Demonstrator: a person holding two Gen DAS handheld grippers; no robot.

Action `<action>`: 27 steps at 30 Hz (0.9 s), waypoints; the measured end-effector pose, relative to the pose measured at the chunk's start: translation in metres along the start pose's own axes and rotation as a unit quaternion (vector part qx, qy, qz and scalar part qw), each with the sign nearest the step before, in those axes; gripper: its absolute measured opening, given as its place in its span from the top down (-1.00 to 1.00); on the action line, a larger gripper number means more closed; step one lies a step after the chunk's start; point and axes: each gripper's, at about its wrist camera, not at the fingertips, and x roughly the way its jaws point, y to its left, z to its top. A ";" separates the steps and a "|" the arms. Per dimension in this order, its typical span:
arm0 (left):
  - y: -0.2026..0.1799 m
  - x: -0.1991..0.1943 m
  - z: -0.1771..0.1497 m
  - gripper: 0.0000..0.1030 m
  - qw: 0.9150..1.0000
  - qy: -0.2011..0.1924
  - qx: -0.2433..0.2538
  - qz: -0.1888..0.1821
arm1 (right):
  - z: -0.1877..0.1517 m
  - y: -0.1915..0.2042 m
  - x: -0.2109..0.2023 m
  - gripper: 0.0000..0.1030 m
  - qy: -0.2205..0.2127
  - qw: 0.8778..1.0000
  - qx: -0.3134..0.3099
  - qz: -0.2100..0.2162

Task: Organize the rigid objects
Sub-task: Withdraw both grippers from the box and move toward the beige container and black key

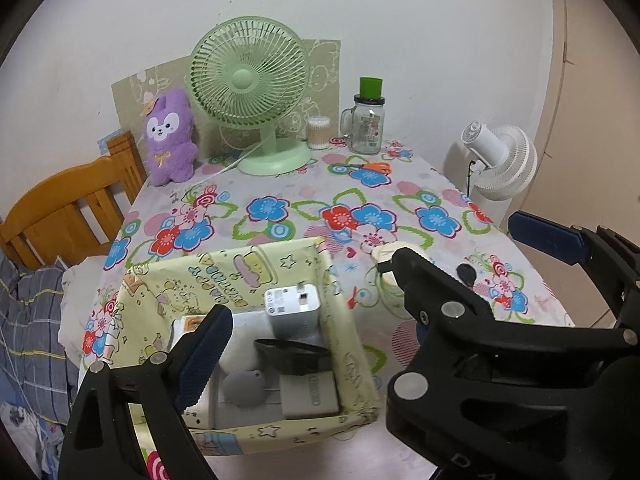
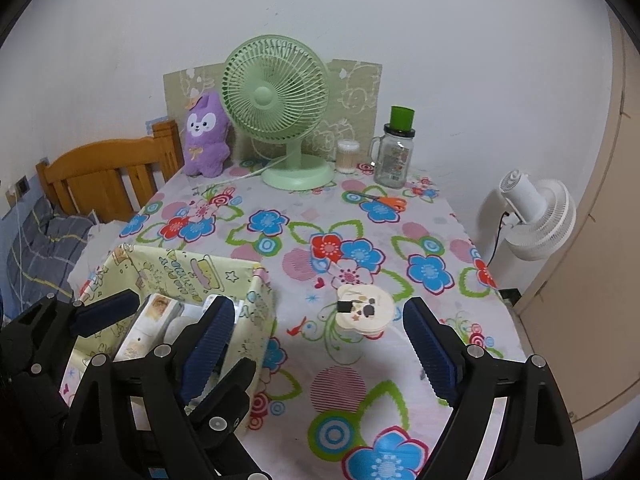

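Observation:
A pale yellow fabric storage box (image 1: 224, 276) sits at the table's near left; it also shows in the right wrist view (image 2: 180, 272). Inside lie a white power adapter (image 1: 292, 308), a black item (image 1: 296, 354), a grey round piece (image 1: 244, 388) and a white plug (image 1: 310, 396). A round cream case with a cartoon face (image 2: 364, 310) lies on the cloth right of the box, partly hidden in the left view (image 1: 382, 252). My left gripper (image 1: 316, 320) is open over the box. My right gripper (image 2: 320, 340) is open, just before the case. Both are empty.
At the back stand a green desk fan (image 2: 280, 112), a purple plush (image 2: 206, 140), a cotton swab jar (image 2: 347, 156) and a glass jar with green lid (image 2: 394, 152). Orange scissors (image 2: 384, 201) lie near the jar. A white fan (image 2: 536, 216) stands right, a wooden headboard (image 2: 104, 176) left.

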 end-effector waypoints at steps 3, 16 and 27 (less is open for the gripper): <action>-0.007 -0.002 0.003 -0.84 1.000 -0.003 0.003 -0.003 | 0.000 -0.008 -0.004 -0.75 -0.003 1.000 0.005 -0.003; -0.038 -0.003 0.008 -0.86 1.000 -0.007 0.018 -0.015 | -0.004 -0.041 -0.015 -0.78 -0.008 0.999 0.027 -0.017; -0.060 0.001 0.010 -0.85 1.000 -0.007 0.019 -0.021 | -0.006 -0.063 -0.019 -0.79 -0.015 0.999 0.032 -0.030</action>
